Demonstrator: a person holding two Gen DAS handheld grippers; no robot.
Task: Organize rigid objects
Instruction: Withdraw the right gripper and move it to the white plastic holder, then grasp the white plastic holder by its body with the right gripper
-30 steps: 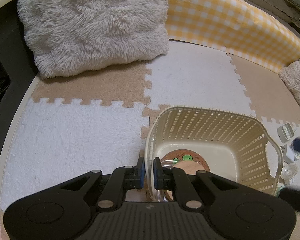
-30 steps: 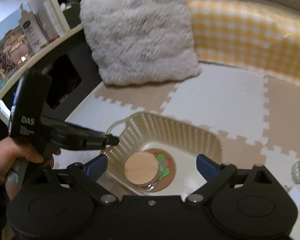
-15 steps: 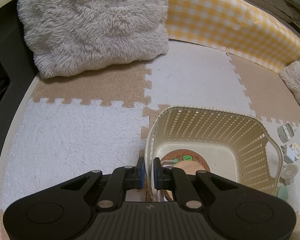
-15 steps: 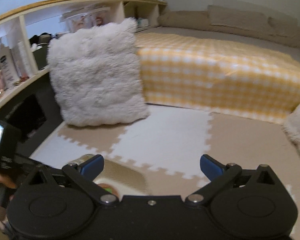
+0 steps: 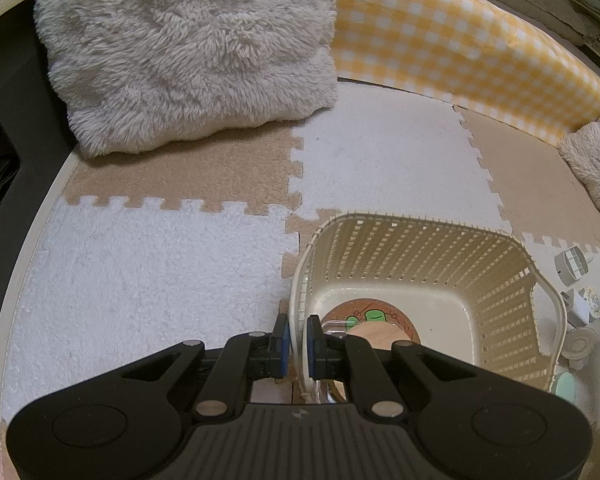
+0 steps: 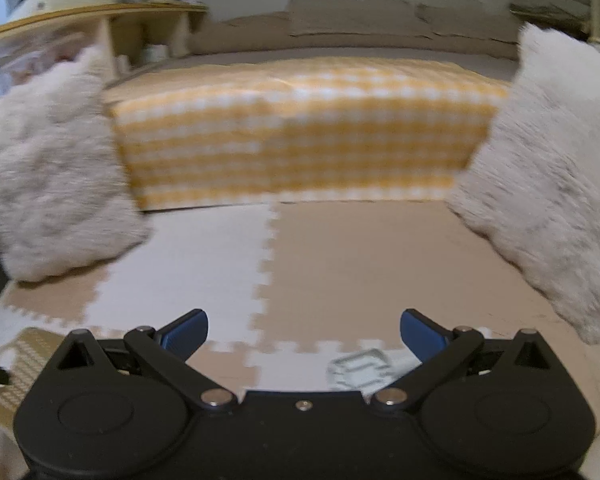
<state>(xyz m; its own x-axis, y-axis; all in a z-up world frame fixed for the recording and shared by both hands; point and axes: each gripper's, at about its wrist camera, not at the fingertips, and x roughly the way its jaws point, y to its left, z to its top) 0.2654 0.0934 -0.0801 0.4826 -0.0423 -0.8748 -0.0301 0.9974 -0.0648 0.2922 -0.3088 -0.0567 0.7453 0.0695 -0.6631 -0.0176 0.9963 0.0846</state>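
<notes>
Basket (image 5: 420, 248) on the mat (image 5: 140, 280), coaster (image 5: 364, 312) inside (cushion (image 5: 188, 52) behind).

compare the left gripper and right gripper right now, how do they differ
The left gripper is shut on the near rim of the cream basket; the right gripper is wide open and holds nothing. The left one sits at the basket, while the right one is over the foam mat. Both have blue pads on black fingers.
</notes>
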